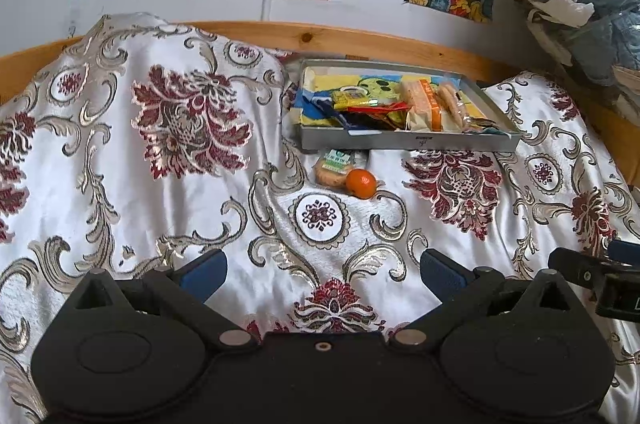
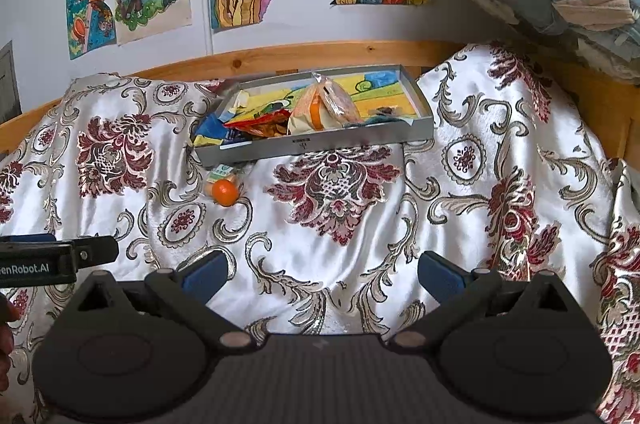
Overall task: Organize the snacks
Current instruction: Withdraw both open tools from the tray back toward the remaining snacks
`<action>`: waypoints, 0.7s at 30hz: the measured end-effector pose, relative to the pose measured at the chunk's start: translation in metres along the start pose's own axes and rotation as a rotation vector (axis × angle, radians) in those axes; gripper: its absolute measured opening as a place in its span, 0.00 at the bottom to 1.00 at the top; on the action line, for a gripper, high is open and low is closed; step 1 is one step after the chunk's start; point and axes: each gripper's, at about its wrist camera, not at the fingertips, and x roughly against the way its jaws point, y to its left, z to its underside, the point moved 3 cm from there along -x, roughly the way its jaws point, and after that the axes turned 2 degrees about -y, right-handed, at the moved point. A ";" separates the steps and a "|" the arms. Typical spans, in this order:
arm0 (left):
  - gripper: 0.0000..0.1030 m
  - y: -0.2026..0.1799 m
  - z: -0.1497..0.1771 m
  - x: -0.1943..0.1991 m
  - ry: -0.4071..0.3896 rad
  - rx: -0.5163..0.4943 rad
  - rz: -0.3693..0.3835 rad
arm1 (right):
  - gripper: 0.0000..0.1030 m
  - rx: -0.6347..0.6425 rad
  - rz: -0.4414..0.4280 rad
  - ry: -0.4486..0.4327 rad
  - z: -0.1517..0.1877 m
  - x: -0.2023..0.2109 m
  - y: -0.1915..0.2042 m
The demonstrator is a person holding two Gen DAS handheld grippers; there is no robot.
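You had a wide stretch of white satin bedspread with maroon and silver flowers (image 1: 200, 127) in front of both tools, bare cloth all the way up. At the far edge, the pale pine bed rail (image 1: 360, 41) ran along the wall, and the shallow grey metal tray (image 1: 404, 139) sat just before it, loaded with mixed snack packets. Just beside the tray's near wall lay a small round orange fruit (image 1: 361, 183), touching a clear-wrapped biscuit pack with a green label (image 1: 334, 165). Your left gripper (image 1: 324, 270) was spread wide, blue pads apart, gripping nothing. Your right gripper (image 2: 322, 270) was equally wide open and empty, both well short of the fruit.
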 end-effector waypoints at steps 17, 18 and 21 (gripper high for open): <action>0.99 -0.001 -0.019 -0.045 0.045 -0.036 -0.019 | 1.00 0.068 0.006 0.041 -0.002 -0.015 0.002; 0.99 -0.001 -0.022 -0.051 0.053 -0.046 -0.015 | 1.00 0.083 0.003 0.044 -0.003 -0.017 0.005; 0.99 0.004 -0.032 -0.067 0.060 -0.061 -0.025 | 1.00 0.129 -0.018 0.058 -0.004 -0.027 0.013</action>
